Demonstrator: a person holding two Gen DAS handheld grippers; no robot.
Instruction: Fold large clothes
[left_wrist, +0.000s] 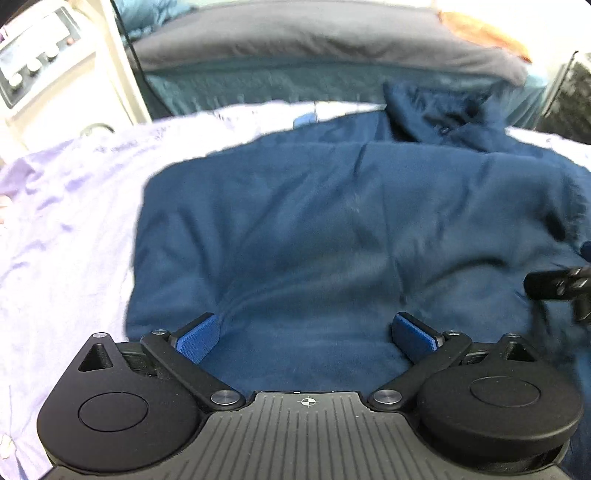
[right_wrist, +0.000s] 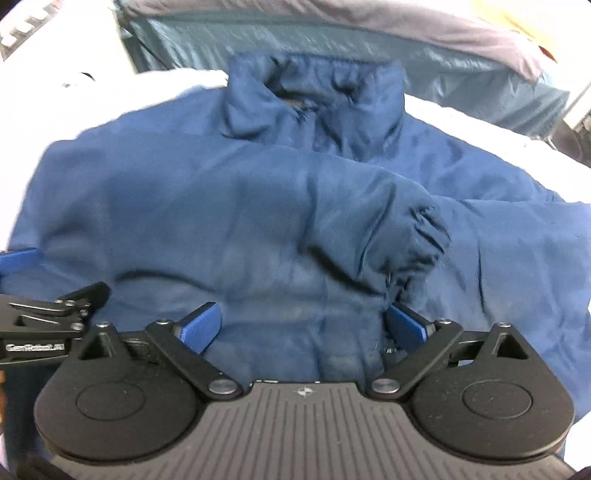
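1. White sheet (left_wrist: 74, 206) on a bed carries the jacket (left_wrist: 332, 229), spread flat, collar (right_wrist: 314, 96) away from us.
2. One sleeve (right_wrist: 369, 221) already lies folded across the body; we judge the task partly done.
3. Our left gripper (left_wrist: 306, 336) and right gripper (right_wrist: 303, 328) hover at the near hem, jaws spread, holding nothing.
4. Remaining, we judge: the other sleeve and the body folds.

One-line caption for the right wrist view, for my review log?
Right hand-held gripper, jaws open, over a navy puffer jacket on a white sheet, one sleeve folded across the front.
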